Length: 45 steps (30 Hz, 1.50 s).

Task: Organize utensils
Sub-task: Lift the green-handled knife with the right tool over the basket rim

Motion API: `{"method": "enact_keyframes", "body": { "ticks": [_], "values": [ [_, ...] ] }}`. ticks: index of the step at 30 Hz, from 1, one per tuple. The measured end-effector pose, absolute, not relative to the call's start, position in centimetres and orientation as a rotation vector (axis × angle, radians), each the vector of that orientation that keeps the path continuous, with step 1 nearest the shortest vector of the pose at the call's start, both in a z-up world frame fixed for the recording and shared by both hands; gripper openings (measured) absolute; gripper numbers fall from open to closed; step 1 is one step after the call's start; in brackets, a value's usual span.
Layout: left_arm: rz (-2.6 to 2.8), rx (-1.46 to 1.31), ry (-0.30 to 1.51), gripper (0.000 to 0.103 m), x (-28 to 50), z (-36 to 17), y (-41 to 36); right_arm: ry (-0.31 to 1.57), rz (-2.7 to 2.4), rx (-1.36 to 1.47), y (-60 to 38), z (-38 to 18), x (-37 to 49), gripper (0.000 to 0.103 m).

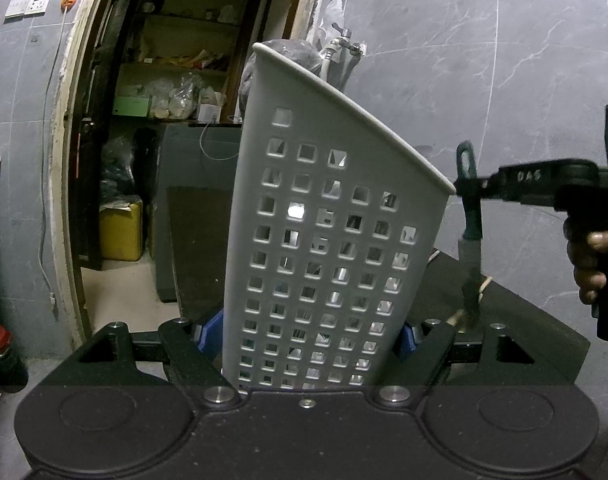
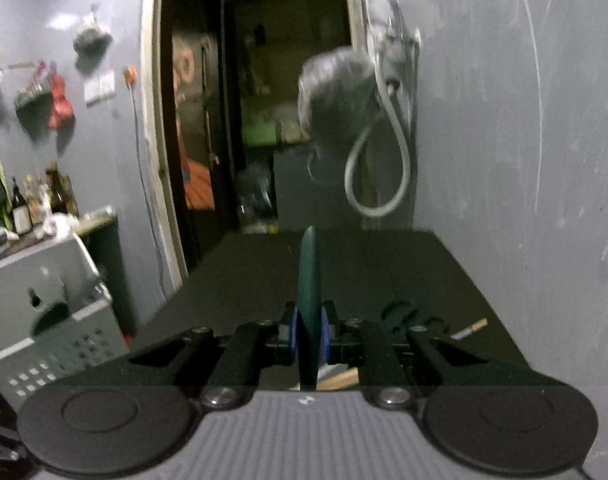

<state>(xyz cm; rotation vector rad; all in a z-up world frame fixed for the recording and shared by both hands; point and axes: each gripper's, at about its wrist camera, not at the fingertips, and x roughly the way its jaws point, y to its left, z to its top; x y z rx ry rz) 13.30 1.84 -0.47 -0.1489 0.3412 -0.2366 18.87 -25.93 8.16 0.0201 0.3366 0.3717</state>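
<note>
A white perforated utensil holder (image 1: pixel 324 220) stands tilted, its base clamped between the blue pads of my left gripper (image 1: pixel 308 338). Several utensils show through its holes. Just right of the holder's rim, my right gripper (image 1: pixel 470 190) is shut on a green-handled utensil (image 1: pixel 473 220) that hangs upright, loop end up, its lower end near the black table (image 1: pixel 524 320). In the right wrist view the green handle (image 2: pixel 309 272) stands pinched between the blue pads of the right gripper (image 2: pixel 309 332), and the holder (image 2: pixel 44 320) sits at the lower left. This view is blurred.
Wooden sticks (image 2: pixel 470 330) lie on the black table (image 2: pixel 384 264) by the right gripper. A grey tiled wall (image 1: pixel 504 80) bounds the right side, with a tap and hose (image 2: pixel 378 168). An open doorway (image 1: pixel 176 120) shows cluttered shelves. Bottles (image 2: pixel 24 208) stand at the left.
</note>
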Motion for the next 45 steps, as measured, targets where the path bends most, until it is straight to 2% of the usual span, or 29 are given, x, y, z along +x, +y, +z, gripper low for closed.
{"method": "enact_keyframes", "body": {
  "ticks": [16, 32, 45],
  "values": [
    [-0.234, -0.149, 0.345, 0.080, 13.5, -0.7, 1.8, 0.210, 0.405, 0.134, -26.5, 8.2, 18.1, 0.013],
    [-0.231, -0.148, 0.350, 0.079, 13.7, -0.7, 1.7, -0.175, 0.723, 0.242, -23.0, 17.3, 12.4, 0.013],
    [-0.232, -0.148, 0.350, 0.079, 13.6, -0.7, 1.7, -0.074, 0.812, 0.231, -18.9, 12.8, 13.2, 0.013]
  ]
}}
